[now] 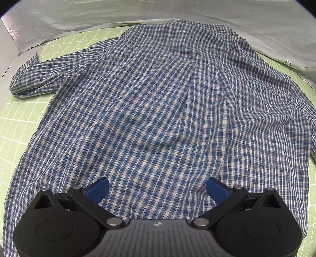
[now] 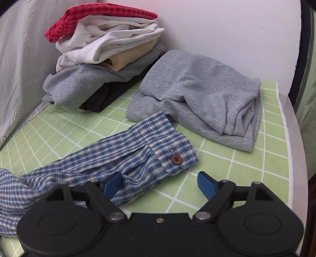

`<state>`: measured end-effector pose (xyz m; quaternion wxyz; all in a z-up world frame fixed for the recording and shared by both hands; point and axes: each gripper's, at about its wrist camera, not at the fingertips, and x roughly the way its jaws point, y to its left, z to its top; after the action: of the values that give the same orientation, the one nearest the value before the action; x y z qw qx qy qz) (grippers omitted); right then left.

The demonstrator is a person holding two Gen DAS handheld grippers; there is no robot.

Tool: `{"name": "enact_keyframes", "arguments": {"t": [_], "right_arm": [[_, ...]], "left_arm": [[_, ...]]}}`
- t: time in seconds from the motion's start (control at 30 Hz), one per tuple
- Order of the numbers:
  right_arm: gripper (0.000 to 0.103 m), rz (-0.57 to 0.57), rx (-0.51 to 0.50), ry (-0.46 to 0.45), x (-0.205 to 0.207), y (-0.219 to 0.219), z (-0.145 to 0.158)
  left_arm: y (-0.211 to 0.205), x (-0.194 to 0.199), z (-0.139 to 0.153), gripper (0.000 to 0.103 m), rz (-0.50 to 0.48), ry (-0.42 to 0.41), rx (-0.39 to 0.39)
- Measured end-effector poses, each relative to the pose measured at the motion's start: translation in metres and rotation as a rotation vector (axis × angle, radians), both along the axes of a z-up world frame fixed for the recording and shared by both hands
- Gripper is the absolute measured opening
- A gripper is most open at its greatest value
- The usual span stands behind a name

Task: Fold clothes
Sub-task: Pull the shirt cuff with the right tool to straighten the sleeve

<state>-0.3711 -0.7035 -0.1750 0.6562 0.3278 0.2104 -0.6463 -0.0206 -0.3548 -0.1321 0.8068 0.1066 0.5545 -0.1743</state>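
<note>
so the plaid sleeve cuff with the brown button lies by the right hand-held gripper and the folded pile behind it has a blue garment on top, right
Not quite: the right wrist view shows a red garment topping the folded pile. The rest holds: the plaid sleeve cuff with its brown button lies by the right hand-held gripper.

Mirrored, partly cut-off printed lettering on pale sheet (image 1: 11,35), not legible
</note>
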Motion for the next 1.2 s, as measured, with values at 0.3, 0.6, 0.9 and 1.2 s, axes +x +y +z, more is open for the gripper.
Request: {"name": "enact_keyframes", "arguments": {"t": [0.3, 0.6, 0.9, 1.2], "right_arm": [[0.013, 0.015, -0.035, 0.054, -0.015, -0.004, 0.002], [0.081, -0.035, -0.016, 0.152, -0.016, 0.008, 0.007], [0.103, 0.334, -0.014, 0.085, 0.053, 0.072, 0.026], [0.103, 0.848, -0.073, 0.104, 0.167, 0.193, 0.045]], "left_arm": [[0.005, -0.006, 0.010, 0.103, 0.014, -0.044, -0.022], [0.032, 0.002, 0.014, 0.103, 0.102, -0.047, -0.063], [0.085, -0.008, 0.024, 0.103, 0.191, -0.068, -0.104], [0.183, 0.010, 0.031, 0.103, 0.295, -0.081, -0.089]]}}
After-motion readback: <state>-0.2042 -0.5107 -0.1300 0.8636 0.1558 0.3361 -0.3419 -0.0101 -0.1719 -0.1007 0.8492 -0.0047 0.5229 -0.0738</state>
